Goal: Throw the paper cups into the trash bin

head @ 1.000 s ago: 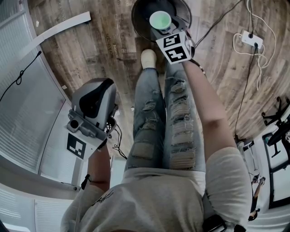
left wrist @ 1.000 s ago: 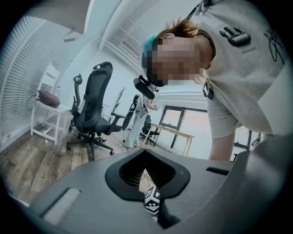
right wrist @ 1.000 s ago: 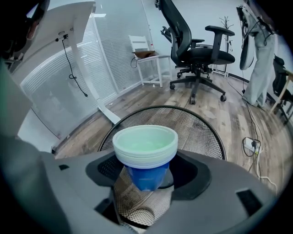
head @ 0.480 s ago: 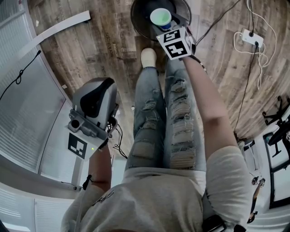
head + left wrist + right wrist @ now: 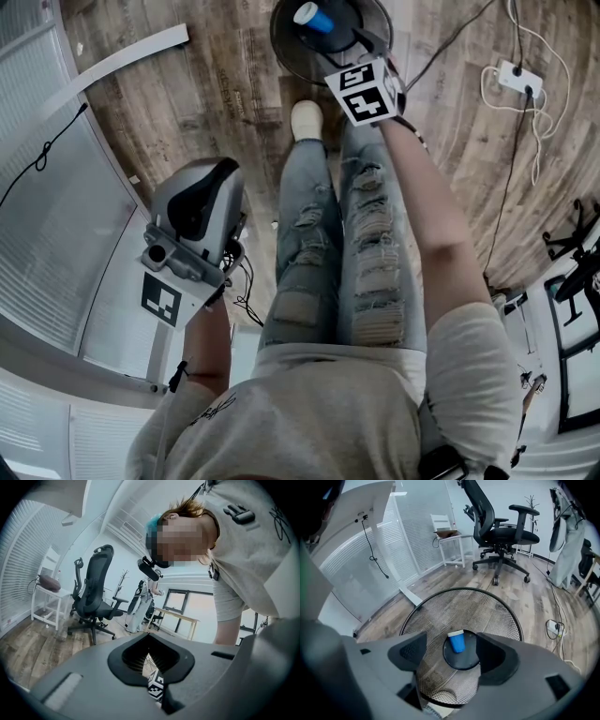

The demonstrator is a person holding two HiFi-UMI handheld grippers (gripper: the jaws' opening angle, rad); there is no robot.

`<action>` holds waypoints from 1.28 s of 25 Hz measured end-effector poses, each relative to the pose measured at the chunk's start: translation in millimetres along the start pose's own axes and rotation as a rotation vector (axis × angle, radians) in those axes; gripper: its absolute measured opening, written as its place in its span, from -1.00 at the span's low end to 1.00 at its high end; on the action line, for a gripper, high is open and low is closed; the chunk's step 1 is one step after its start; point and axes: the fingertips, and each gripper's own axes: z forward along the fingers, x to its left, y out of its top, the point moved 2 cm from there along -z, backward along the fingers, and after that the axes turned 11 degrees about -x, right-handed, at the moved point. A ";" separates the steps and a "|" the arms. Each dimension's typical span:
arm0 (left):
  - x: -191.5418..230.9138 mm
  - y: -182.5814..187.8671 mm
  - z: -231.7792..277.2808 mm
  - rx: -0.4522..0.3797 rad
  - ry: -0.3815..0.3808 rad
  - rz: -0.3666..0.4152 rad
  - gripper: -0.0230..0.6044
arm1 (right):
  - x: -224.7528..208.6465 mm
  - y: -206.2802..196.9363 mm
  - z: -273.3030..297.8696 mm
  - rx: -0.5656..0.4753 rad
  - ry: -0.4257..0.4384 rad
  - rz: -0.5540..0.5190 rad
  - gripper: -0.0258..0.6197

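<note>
Right claw (image 5: 453, 660): jaws apart, empty, above the bin (image 5: 497, 609).
Cup (image 5: 456, 642): straight below, on its side at the bin's bottom centre.
Left claw (image 5: 151, 660): jaws together, empty, farther off.

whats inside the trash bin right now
One blue paper cup, tipped sideways over the dark base of the mesh trash bin. The right gripper covers the bin's near part, so anything there cannot be seen.
</note>
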 end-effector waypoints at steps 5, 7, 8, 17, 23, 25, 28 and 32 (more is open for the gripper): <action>-6.0 9.0 2.3 -0.011 -0.009 0.013 -0.92 | 6.0 15.0 -12.6 -0.023 0.016 -0.001 0.05; -8.1 13.4 4.4 -0.020 -0.012 0.016 -0.92 | 7.6 22.3 -17.8 -0.033 0.021 -0.009 0.05; -9.0 15.5 5.3 -0.024 -0.014 0.017 -0.92 | 8.6 26.0 -20.3 -0.038 0.022 -0.012 0.05; -18.7 29.9 8.2 -0.025 -0.028 0.024 -0.92 | 14.9 51.5 -44.9 -0.067 0.028 -0.027 0.05; -27.7 45.5 12.5 -0.042 -0.036 0.027 -0.92 | 17.8 70.8 -69.2 -0.090 0.030 -0.044 0.05; -31.3 49.7 12.5 -0.044 -0.037 0.027 -0.92 | 20.2 77.2 -75.8 -0.095 0.033 -0.051 0.05; -37.6 53.6 11.5 -0.038 -0.042 0.026 -0.92 | 24.3 85.9 -83.9 -0.102 0.036 -0.054 0.05; -47.4 64.1 13.4 -0.032 -0.047 0.030 -0.92 | 30.5 99.4 -96.7 -0.117 0.039 -0.036 0.05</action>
